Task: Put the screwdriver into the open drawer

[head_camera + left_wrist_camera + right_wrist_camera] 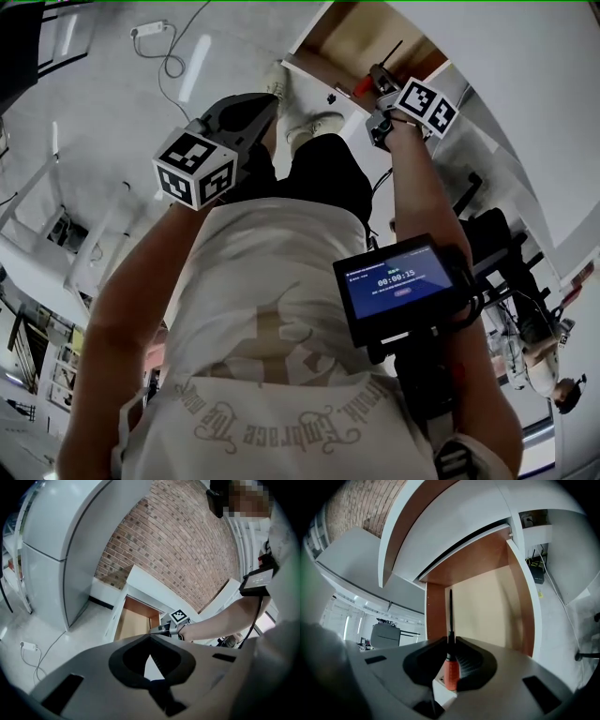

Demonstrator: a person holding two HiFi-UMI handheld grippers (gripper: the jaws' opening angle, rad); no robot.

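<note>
My right gripper (451,639) is shut on the screwdriver (450,671), which has an orange handle and a thin black shaft pointing straight ahead. The shaft tip hangs over the open drawer (487,606), a white-fronted box with a pale wooden bottom and brown sides. In the head view the right gripper (377,82) sits at the drawer (361,37) mouth, the screwdriver (364,86) showing orange beside it. My left gripper (267,101) hangs lower left, over the floor. Its jaws meet at the tips in the left gripper view (150,636), with nothing between them.
A white cable with a plug block (150,30) lies on the floor at left. A small screen (398,281) is strapped to the right forearm. A brick wall (187,550) rises behind the drawer unit, with a tall white cabinet (56,536) to its left.
</note>
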